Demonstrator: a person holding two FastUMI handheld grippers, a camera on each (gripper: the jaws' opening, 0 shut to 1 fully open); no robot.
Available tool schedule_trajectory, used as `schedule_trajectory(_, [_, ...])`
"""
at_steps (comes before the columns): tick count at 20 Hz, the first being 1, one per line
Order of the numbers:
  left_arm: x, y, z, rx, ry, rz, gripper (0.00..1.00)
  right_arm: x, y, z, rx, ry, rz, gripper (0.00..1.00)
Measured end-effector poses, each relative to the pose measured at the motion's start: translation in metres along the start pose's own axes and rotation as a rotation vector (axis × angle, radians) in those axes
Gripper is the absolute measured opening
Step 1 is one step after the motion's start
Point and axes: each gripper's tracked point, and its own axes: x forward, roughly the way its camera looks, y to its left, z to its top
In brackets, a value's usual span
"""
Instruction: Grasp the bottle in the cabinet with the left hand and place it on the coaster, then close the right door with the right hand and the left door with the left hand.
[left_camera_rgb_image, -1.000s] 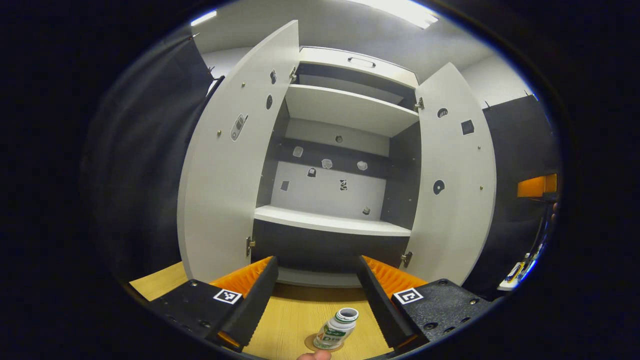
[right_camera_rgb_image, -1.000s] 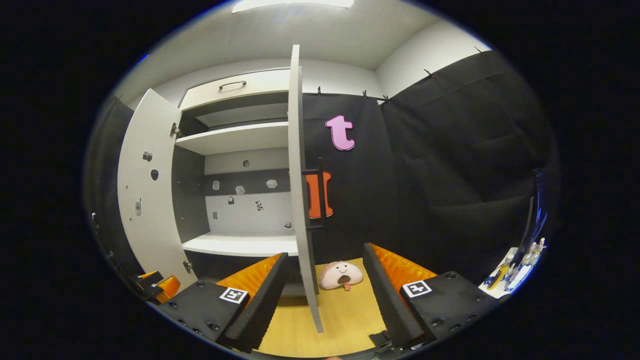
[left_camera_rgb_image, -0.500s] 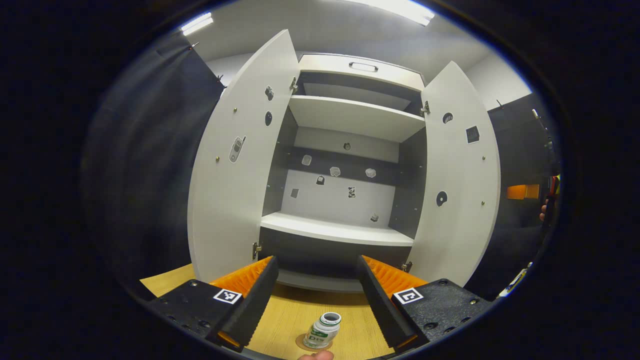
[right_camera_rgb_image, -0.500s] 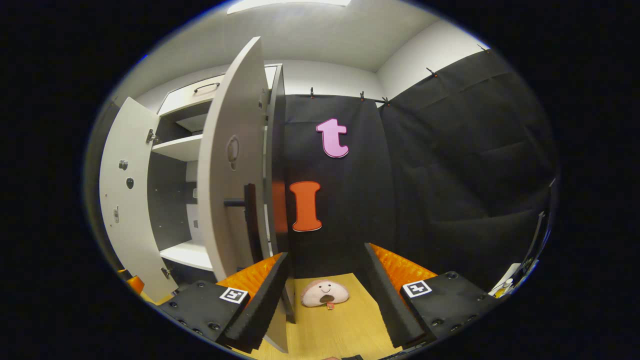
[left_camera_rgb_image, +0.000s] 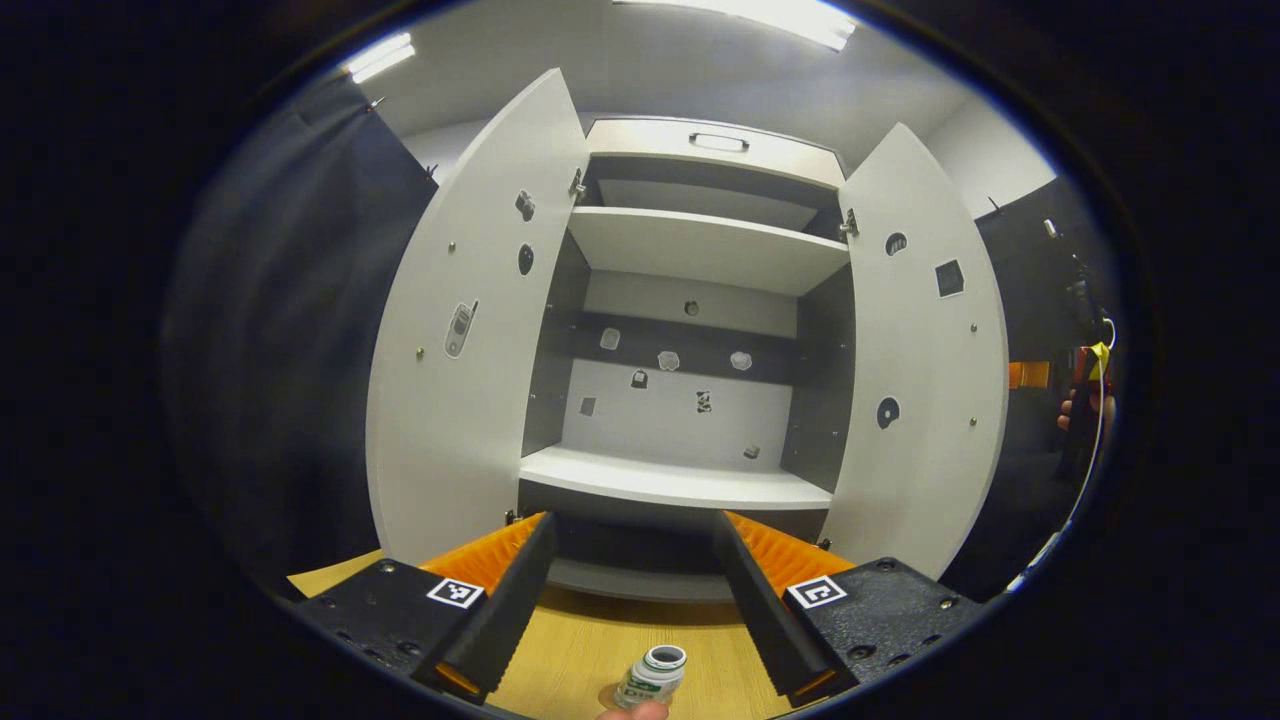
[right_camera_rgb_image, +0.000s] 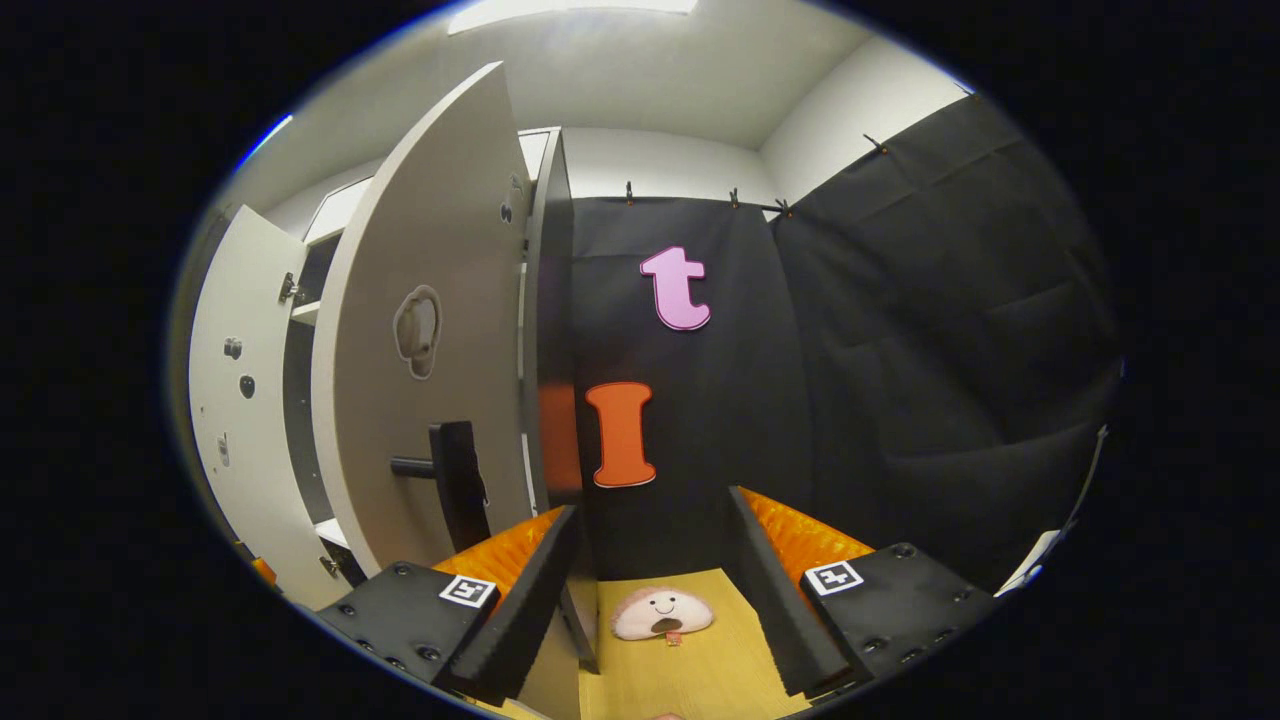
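Bottle now sits on its coaster, both tongs wide open and empty, right tongs swung behind right door to push.

A light wooden tabletop carries a tall white two-door cabinet at its back. A small white plastic bottle stands upright on a round brown coaster. A pink, smiling plush toy lies on the wood beside the cabinet.
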Motion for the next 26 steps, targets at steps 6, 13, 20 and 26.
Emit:
schedule_trajectory(6, [0.01,0.023,-0.005,0.052,0.004,-0.031,0.95,-0.004,0.004,0.003,-0.066,-0.015,-0.046,0.94])
schedule_trajectory(13, [0.01,0.031,-0.006,0.054,-0.007,-0.082,0.95,-0.015,0.068,-0.012,-0.038,0.025,0.032,0.93])
schedule_trajectory(20, [-0.003,0.065,-0.006,0.071,-0.007,-0.056,0.95,-0.009,0.137,-0.019,-0.035,0.018,0.093,0.84])
schedule_trajectory(26, [-0.017,0.089,-0.002,0.072,-0.015,-0.004,0.95,-0.004,0.192,-0.03,0.008,0.045,0.195,0.87])
